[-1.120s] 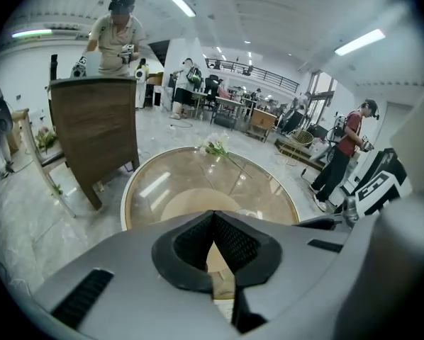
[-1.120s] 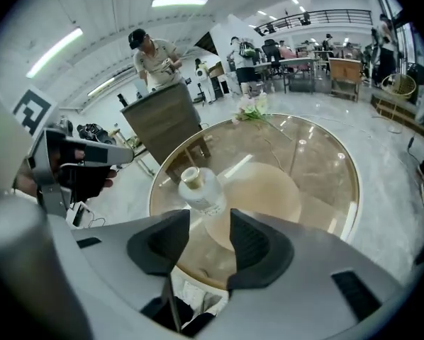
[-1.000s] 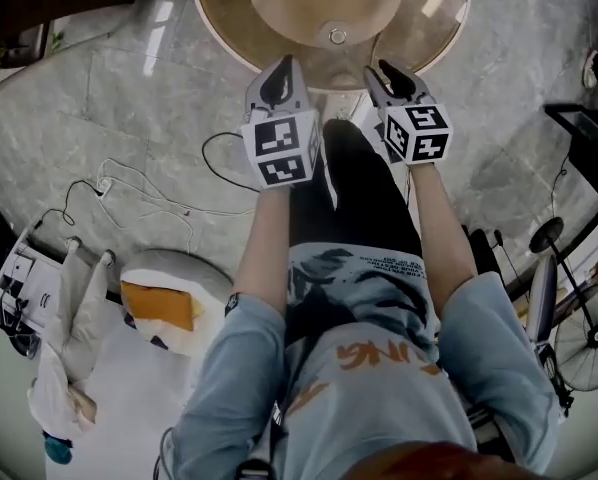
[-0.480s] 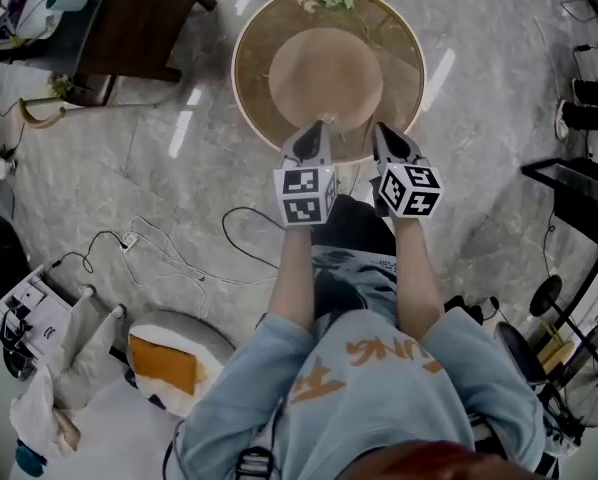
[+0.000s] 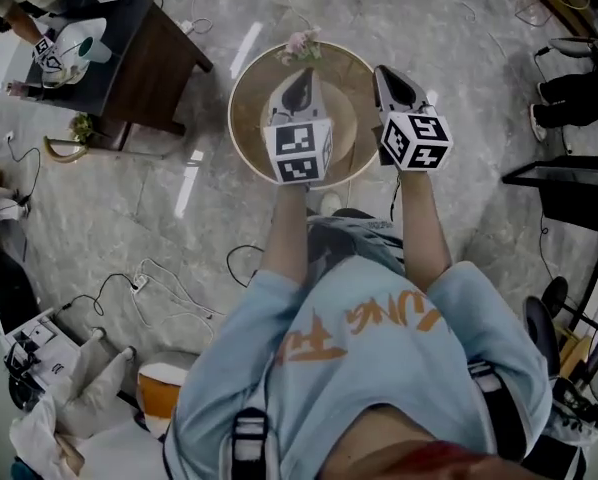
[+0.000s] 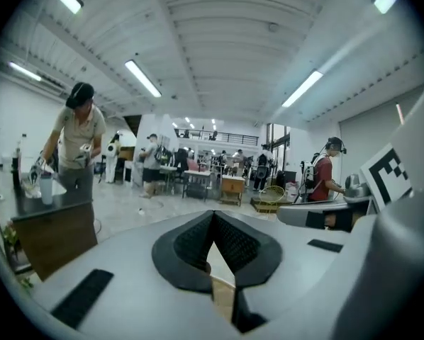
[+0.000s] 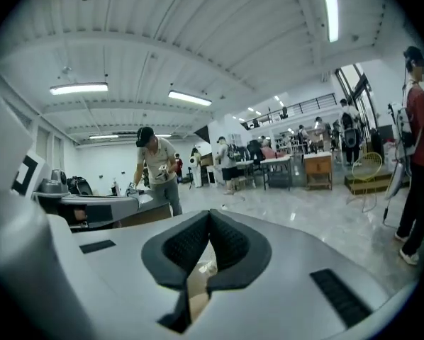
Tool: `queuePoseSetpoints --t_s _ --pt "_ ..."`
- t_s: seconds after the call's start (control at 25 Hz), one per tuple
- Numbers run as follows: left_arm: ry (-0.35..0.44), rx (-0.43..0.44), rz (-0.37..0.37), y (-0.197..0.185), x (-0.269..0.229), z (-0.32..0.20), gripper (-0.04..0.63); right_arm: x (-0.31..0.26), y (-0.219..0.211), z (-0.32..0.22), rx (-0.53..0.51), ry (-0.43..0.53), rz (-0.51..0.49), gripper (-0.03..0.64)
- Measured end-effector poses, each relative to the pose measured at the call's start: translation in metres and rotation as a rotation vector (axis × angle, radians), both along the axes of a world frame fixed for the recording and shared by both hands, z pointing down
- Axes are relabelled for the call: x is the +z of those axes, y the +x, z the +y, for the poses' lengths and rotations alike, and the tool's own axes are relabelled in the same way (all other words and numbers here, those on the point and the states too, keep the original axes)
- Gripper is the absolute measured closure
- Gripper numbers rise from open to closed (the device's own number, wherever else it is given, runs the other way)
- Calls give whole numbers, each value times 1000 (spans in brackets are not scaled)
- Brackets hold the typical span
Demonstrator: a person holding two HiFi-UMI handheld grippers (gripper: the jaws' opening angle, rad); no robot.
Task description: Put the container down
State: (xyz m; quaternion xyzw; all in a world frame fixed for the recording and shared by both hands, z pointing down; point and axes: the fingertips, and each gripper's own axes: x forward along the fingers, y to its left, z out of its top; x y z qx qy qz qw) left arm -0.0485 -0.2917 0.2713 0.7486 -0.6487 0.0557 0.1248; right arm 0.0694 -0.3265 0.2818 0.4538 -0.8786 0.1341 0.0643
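A round tan table-like container (image 5: 247, 118) with a paler round centre stands on the marble floor below me; small pink flowers (image 5: 301, 45) lie at its far rim. My left gripper (image 5: 297, 80) hangs over its middle and my right gripper (image 5: 387, 71) over its right edge, both raised well above it. In the left gripper view the left gripper (image 6: 213, 214) points level into the hall, its dark pads met, nothing between them. The right gripper (image 7: 209, 214) in its own view is likewise shut and empty. Neither touches the container.
A dark wooden table (image 5: 149, 58) stands at the upper left, where a person (image 6: 81, 140) works. Cables (image 5: 149, 288) trail over the floor at the left. A black rack (image 5: 569, 183) is at the right. Other people and desks fill the hall beyond.
The view has risen, so the round container now looks smaller and lower. Both grippers have lifted with it and hang over the container. The right jaws have come together.
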Motion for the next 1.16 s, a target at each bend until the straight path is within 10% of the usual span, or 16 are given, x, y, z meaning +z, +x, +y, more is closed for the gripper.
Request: queuePoseSetpoints --t_s 0.4,1.16 --pt "239 34 -105 19 -105 -12 571 -106 10 -10 26 306 11 605" --pt "225 -8 -97 -8 -94 -13 571 -104 -8 -15 8 305 10 604"
